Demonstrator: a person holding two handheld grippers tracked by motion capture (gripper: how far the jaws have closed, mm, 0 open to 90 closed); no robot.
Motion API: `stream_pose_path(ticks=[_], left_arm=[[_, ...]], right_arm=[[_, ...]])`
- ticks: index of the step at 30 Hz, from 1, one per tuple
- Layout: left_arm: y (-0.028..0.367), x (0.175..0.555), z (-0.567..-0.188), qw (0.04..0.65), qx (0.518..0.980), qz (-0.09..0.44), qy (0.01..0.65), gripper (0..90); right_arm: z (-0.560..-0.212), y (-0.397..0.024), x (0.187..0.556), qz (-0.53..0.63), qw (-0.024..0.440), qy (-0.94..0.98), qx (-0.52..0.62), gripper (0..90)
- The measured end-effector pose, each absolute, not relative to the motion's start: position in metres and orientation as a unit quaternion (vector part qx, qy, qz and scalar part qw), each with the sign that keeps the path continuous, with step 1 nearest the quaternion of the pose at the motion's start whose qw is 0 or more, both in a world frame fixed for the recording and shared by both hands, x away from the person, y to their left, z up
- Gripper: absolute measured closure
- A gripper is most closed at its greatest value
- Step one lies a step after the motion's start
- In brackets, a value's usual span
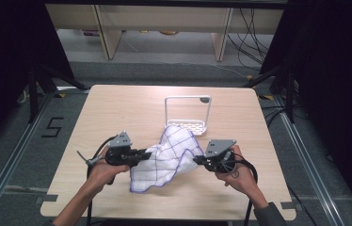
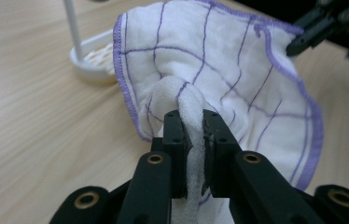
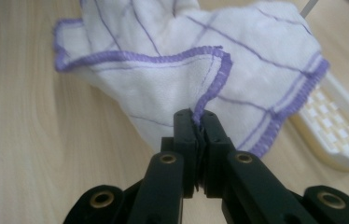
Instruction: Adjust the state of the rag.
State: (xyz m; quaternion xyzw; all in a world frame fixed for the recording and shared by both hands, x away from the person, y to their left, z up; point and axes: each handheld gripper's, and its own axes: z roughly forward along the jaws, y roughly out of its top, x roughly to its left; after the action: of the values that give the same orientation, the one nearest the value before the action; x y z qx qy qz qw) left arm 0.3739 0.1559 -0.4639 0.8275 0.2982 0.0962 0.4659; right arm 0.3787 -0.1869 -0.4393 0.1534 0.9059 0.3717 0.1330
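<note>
Above table point(image 1: 117, 108) | cloth point(image 1: 167, 160) stretched left-right | left gripper point(image 1: 142, 153), right gripper point(image 1: 198, 160) pinching ends

A light wooden table point(image 1: 117, 108) with rounded corners stands on a grey floor point(image 1: 9, 155). Metal rails point(image 1: 4, 174) run along the floor on both sides, and a "5" point(image 1: 53, 127) is marked in black tape to the left. Black curtains point(image 1: 4, 52) close in either side. Beyond the table stands pale wooden furniture point(image 1: 110, 33), with black cables point(image 1: 252, 37) trailing down at the right.
</note>
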Motion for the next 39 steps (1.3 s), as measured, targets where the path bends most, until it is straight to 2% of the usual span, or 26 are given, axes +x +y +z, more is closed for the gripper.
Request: stream_pose_path(ticks=[1, 2, 3, 6, 8, 10, 12, 15, 16, 18, 21, 22, 27, 34, 39], left_arm=[[0.156, 0.369, -0.472, 0.452, 0.836, 0.096, 0.296, 79.8], [0.156, 0.366, -0.477, 0.449, 0.837, 0.091, 0.299, 79.8], [0.153, 0.36, -0.489, 0.446, 0.837, 0.071, 0.309, 78.9], [0.151, 0.359, -0.492, 0.442, 0.84, 0.065, 0.308, 76.7], [0.149, 0.356, -0.492, 0.44, 0.845, 0.051, 0.3, 73.6], [0.148, 0.351, -0.492, 0.432, 0.851, 0.05, 0.295, 72.3], [0.151, 0.346, -0.493, 0.425, 0.855, 0.043, 0.295, 68.4], [0.158, 0.341, -0.494, 0.428, 0.849, 0.035, 0.309, 59.1], [0.164, 0.339, -0.491, 0.437, 0.84, 0.033, 0.319, 51.0], [0.17, 0.34, -0.486, 0.446, 0.834, 0.038, 0.324, 48.6], [0.184, 0.348, -0.474, 0.472, 0.81, 0.048, 0.344, 43.5], [0.189, 0.353, -0.47, 0.473, 0.805, 0.057, 0.353, 42.9], [0.196, 0.392, -0.472, 0.458, 0.798, 0.069, 0.386, 44.8], [0.165, 0.429, -0.486, 0.429, 0.813, 0.045, 0.391, 44.1], [0.142, 0.447, -0.498, 0.415, 0.822, 0.032, 0.388, 45.2]], right_arm=[[-0.457, -0.188, 0.383, 0.337, 0.13, 0.918, 0.16, 87.5], [-0.457, -0.188, 0.383, 0.337, 0.13, 0.918, 0.16, 87.5], [-0.474, -0.193, 0.386, 0.327, 0.127, 0.921, 0.168, 87.6], [-0.482, -0.196, 0.388, 0.299, 0.125, 0.93, 0.174, 86.0], [-0.483, -0.207, 0.39, 0.31, 0.117, 0.918, 0.217, 76.5], [-0.482, -0.21, 0.389, 0.307, 0.115, 0.918, 0.224, 74.0], [-0.477, -0.215, 0.383, 0.31, 0.111, 0.914, 0.237, 63.7], [-0.469, -0.221, 0.375, 0.319, 0.13, 0.904, 0.253, 54.1], [-0.46, -0.224, 0.369, 0.324, 0.14, 0.892, 0.283, 50.2], [-0.457, -0.224, 0.366, 0.326, 0.145, 0.887, 0.294, 49.7], [-0.445, -0.224, 0.355, 0.355, 0.146, 0.866, 0.32, 44.2], [-0.442, -0.222, 0.348, 0.368, 0.138, 0.858, 0.332, 39.8], [-0.448, -0.216, 0.331, 0.366, 0.136, 0.846, 0.362, 35.6], [-0.469, -0.217, 0.323, 0.321, 0.128, 0.842, 0.415, 33.5], [-0.48, -0.22, 0.322, 0.281, 0.153, 0.852, 0.414, 35.1]])
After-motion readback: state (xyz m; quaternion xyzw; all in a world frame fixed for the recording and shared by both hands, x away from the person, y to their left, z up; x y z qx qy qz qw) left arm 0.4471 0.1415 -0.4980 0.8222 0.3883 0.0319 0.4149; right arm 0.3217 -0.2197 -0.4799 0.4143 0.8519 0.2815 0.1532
